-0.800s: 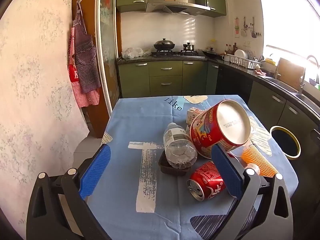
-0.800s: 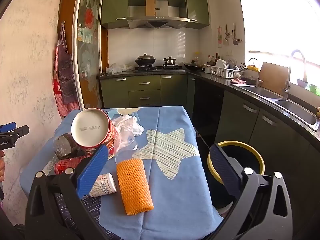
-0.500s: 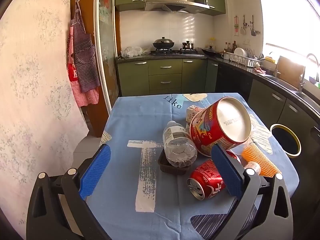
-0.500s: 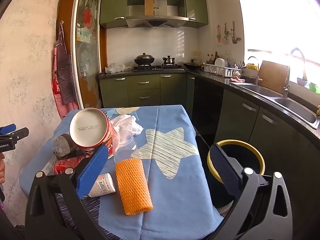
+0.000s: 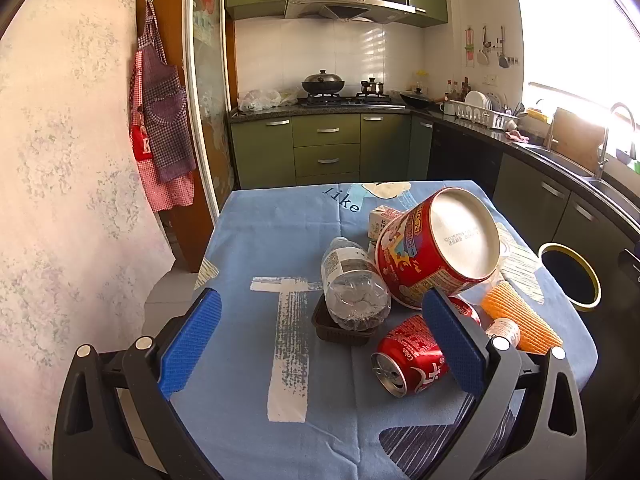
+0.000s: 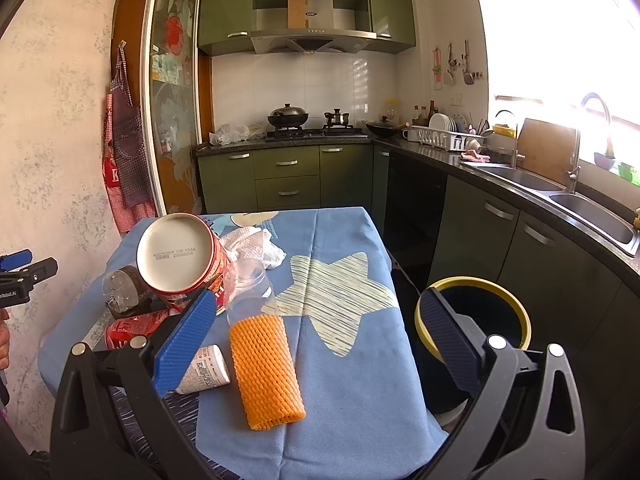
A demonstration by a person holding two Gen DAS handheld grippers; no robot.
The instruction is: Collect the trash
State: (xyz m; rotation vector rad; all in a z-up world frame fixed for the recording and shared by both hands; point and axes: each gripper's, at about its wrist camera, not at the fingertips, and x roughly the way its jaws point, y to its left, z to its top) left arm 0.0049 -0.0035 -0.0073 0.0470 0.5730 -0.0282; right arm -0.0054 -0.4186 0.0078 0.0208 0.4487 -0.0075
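Both grippers are held level above the table (image 5: 256, 224), the left gripper (image 5: 320, 340) and right gripper (image 6: 320, 340) spread wide, nothing grasped.

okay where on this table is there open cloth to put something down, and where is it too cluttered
Open cloth: the tablecloth's left half beside the water bottle, and the star print between the orange foam net and the bin-side edge. Crowded: the cluster of red tub, cola can, bottle and black tray.

Strong daylight enters through blown-out white window (image 6: 560, 32) at right; glare washes adjacent wall. Interior evenly bright, sharp. Fisheye curvature bends edges; corners vignetted black.
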